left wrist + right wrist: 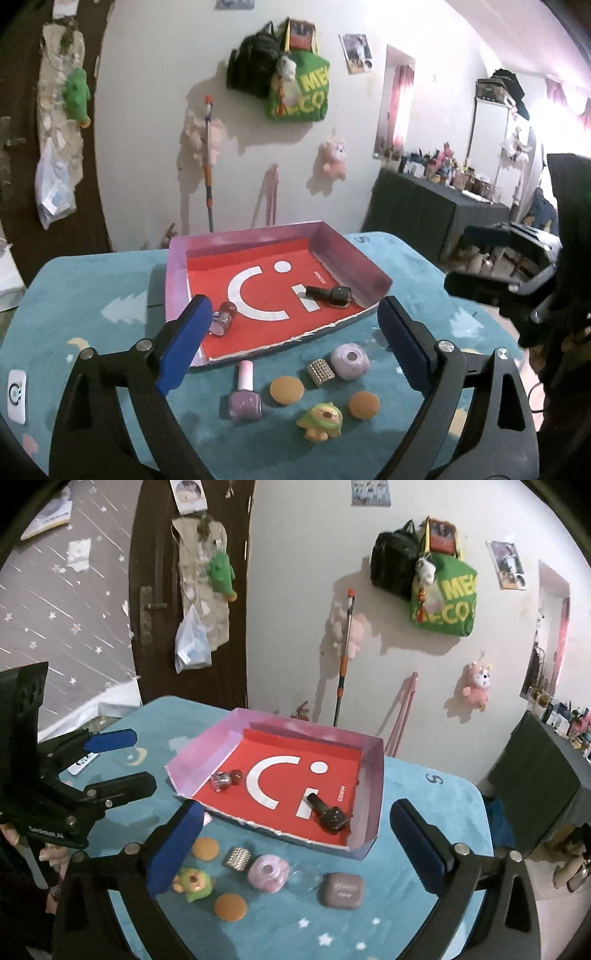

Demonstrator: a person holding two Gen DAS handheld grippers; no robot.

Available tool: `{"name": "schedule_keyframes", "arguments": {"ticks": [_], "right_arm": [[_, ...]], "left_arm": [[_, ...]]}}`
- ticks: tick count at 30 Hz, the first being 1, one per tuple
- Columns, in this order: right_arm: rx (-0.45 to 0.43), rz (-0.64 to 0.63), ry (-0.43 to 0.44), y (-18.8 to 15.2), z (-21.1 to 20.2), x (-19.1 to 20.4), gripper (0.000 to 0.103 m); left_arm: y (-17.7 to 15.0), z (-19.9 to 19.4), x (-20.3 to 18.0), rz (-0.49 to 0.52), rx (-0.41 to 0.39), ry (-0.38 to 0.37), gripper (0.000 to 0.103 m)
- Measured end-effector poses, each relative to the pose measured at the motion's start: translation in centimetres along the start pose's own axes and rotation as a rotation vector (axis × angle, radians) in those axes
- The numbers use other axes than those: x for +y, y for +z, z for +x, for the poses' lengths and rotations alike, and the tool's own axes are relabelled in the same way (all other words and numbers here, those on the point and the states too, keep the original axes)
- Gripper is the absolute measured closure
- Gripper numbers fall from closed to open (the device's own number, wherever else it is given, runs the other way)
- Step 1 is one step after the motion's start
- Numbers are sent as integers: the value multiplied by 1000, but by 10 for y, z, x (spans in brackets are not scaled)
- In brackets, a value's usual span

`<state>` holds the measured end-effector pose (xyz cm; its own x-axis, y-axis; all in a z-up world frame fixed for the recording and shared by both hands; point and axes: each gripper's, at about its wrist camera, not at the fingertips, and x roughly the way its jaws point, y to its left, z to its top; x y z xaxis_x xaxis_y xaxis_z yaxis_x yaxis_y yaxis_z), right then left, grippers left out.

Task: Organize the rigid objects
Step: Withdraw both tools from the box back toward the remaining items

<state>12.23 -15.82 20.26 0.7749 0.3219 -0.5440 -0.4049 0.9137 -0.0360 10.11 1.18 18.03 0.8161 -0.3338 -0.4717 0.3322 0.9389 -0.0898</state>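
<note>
The left gripper (293, 345) hid part of the clear bottle (221, 318) behind its left finger (184, 343), at the lower left corner of the red tray (332, 242). In the right wrist view, the right gripper's left finger (173, 853) covered one side of the green toy (194, 883), and the pink nail polish was not visible. The print on the grey case (342, 890) was too small to read. Bottles on the dark counter (436, 192) at right blurred together. Both frames' lower edges cut off the gripper arms.
</note>
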Motion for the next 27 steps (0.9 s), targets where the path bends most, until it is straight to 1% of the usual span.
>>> {"name": "schedule_keyframes", "arguments": {"ticks": [2,5,8,11,14,18,23,27], "right_arm": [[-18,1,-19,-12,-9,6,0],[-46,-1,-41,-33,-20,14,0],[-63,43,-52,-58,-26,15,0],[-63,73,-74,-83,-25,17,0],[-43,101,-88,-106,-19,19,0],[-8,140,-76,-132,-6,19,0],[52,172,-46,-152,13,19,0],[72,170,-40,-156,21,20,0]], "left_arm": [[-9,-10,-4,-6,-24,16,10],[-26,-18,-9,-13,-37,30,8],[-45,-21,-14,-10,-33,58,8],[-66,-21,-16,-21,-20,76,8],[-86,-16,-16,-43,-3,74,8],[-108,-6,-19,-45,49,64,8],[-125,6,-21,-54,108,51,8],[-131,12,-20,-66,139,48,8]]}}
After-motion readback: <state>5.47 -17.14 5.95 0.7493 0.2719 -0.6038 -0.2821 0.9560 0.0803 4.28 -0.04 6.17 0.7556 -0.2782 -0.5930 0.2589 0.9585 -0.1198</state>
